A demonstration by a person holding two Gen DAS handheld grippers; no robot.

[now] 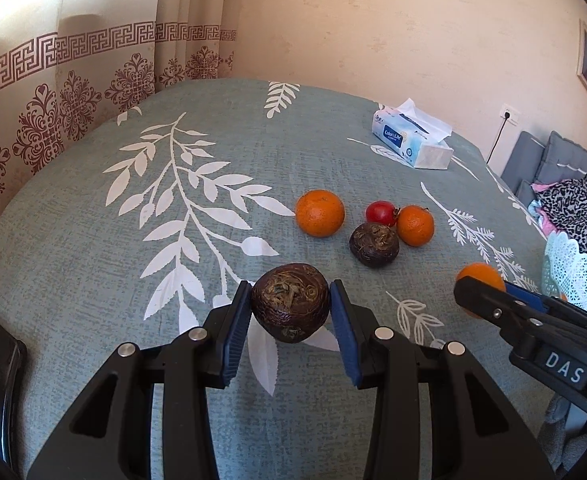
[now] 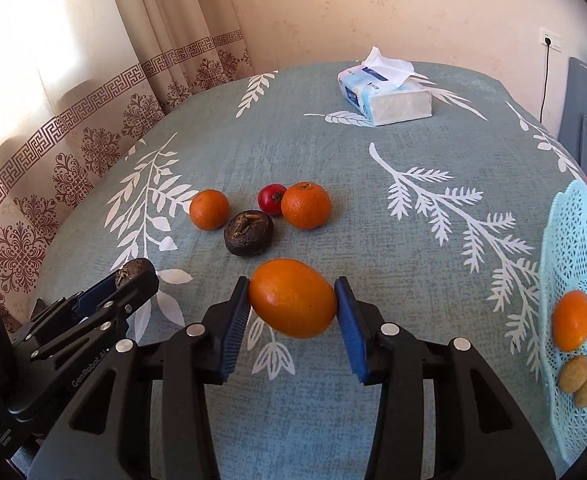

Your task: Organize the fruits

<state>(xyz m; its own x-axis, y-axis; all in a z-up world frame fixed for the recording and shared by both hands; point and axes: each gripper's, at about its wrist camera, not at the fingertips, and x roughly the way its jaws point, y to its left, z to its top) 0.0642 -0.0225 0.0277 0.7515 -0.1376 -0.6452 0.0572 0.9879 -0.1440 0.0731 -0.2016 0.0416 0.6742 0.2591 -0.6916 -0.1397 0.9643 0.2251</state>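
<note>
Right wrist view alone shows the basket (image 2: 573,240) (fruit inside); right jaws clamp an orange (image 2: 292,298), left a dark fruit (image 1: 290,302).

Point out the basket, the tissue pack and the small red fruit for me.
basket (image 2: 573,240): right wrist view, lattice wall near its rim.
tissue pack (image 2: 397,106): right wrist view, clear plastic end face.
small red fruit (image 2: 270,199): right wrist view, middle of its skin.
</note>
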